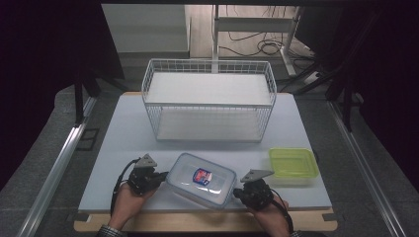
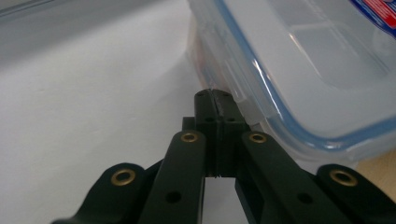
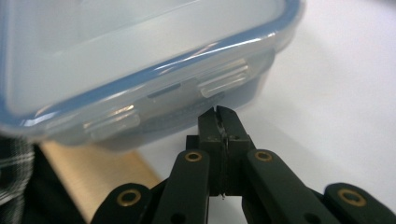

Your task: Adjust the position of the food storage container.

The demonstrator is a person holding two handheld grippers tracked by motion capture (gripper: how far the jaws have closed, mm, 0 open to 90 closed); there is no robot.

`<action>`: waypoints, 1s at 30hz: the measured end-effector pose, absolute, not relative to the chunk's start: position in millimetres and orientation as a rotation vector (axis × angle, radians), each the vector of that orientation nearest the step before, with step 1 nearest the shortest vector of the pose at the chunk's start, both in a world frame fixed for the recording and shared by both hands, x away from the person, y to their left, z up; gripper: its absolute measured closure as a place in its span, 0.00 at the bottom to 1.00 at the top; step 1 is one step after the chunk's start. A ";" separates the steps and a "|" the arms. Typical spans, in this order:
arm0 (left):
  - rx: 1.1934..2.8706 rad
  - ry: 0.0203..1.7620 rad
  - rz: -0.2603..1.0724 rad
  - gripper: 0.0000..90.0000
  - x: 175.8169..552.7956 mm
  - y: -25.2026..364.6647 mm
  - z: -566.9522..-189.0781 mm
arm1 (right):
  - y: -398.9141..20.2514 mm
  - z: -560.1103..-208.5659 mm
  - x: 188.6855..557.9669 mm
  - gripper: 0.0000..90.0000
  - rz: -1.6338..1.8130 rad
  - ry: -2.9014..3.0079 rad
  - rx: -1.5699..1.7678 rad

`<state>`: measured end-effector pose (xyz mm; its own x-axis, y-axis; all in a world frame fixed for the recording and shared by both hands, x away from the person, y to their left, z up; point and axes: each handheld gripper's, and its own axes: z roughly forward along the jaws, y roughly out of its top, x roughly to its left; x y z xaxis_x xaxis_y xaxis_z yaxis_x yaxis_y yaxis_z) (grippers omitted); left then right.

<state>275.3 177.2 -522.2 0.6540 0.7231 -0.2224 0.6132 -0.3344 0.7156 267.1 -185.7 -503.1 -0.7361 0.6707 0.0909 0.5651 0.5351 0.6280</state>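
A clear plastic food box with a blue-rimmed lid and a red and blue label lies near the front edge of the white table top. My left gripper is at the box's left end, shut, jaws pressed together with nothing between them. In the left gripper view its tips touch the box's side just under a lid clip. My right gripper is at the box's right front corner, also shut and empty. In the right gripper view its tips meet the box wall below a clip.
A white wire basket with two shelves stands at the middle back of the table. A shallow yellow-green container sits to the right of the box. The table's wooden front edge runs just behind my hands.
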 end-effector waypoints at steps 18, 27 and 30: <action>2.067 1.005 0.111 1.00 259.0 166.7 -519.7 | -199.1 -499.9 299.4 0.96 0.892 2.547 1.116; 2.075 1.023 0.087 1.00 244.2 167.6 -516.8 | -198.9 -498.4 256.2 0.98 0.919 2.658 1.057; 2.078 1.035 0.080 1.00 244.6 164.2 -518.0 | -199.6 -495.9 259.1 0.98 0.928 2.646 1.068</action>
